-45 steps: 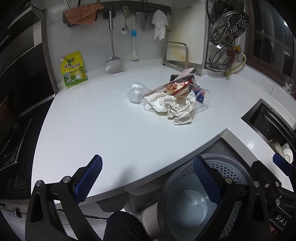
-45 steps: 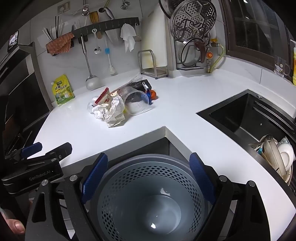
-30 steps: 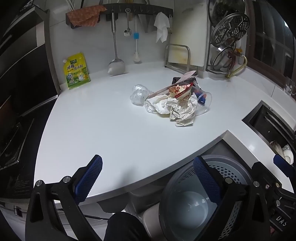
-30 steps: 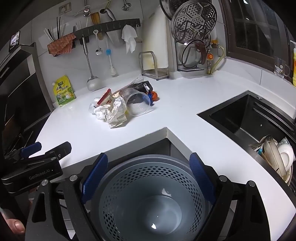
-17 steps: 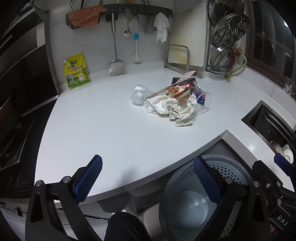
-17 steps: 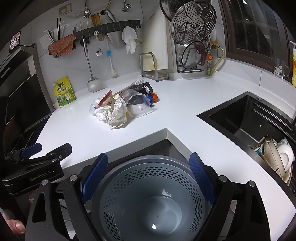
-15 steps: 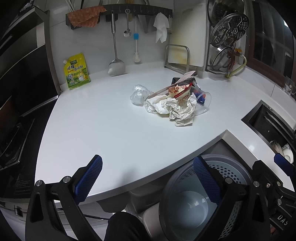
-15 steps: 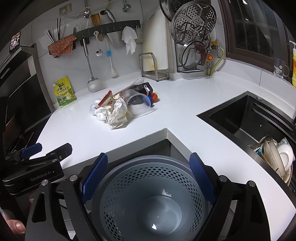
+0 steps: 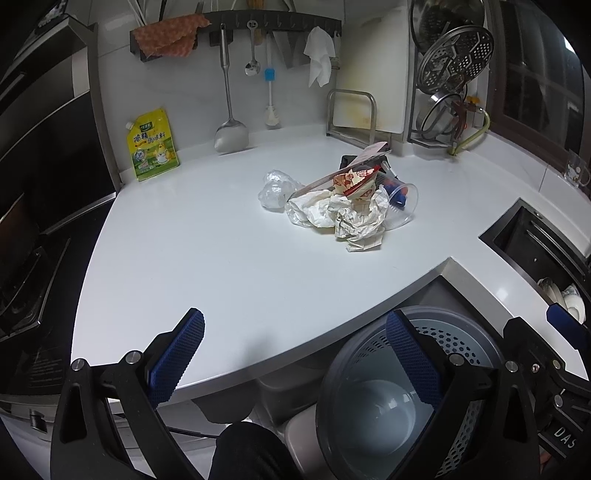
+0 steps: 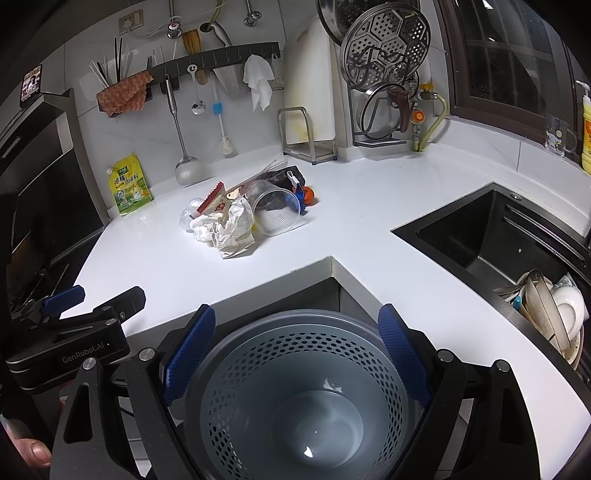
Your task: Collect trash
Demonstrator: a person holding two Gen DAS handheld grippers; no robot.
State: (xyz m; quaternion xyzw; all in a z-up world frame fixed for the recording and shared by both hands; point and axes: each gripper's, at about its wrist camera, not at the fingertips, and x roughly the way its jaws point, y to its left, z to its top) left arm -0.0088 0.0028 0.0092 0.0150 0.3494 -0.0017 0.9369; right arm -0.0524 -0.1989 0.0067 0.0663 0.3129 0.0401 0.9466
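Crumpled paper and wrappers, the trash pile (image 9: 343,206), are sitting untouched far ahead of both grippers, left gripper (image 9: 295,354) and right gripper (image 10: 295,350) barely drifting, jaws apart and empty, so collecting is only beginning.

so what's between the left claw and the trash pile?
Nothing: bare white countertop between left claw and trash pile, clearest in the left wrist view.

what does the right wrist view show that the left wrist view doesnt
Only the right wrist view shows the yellow bottle by the window, the wall outlet and the orange item behind the clear cup. Only the left wrist view shows a dark knee. Both show the trash pile, grey bin, and both open claws.
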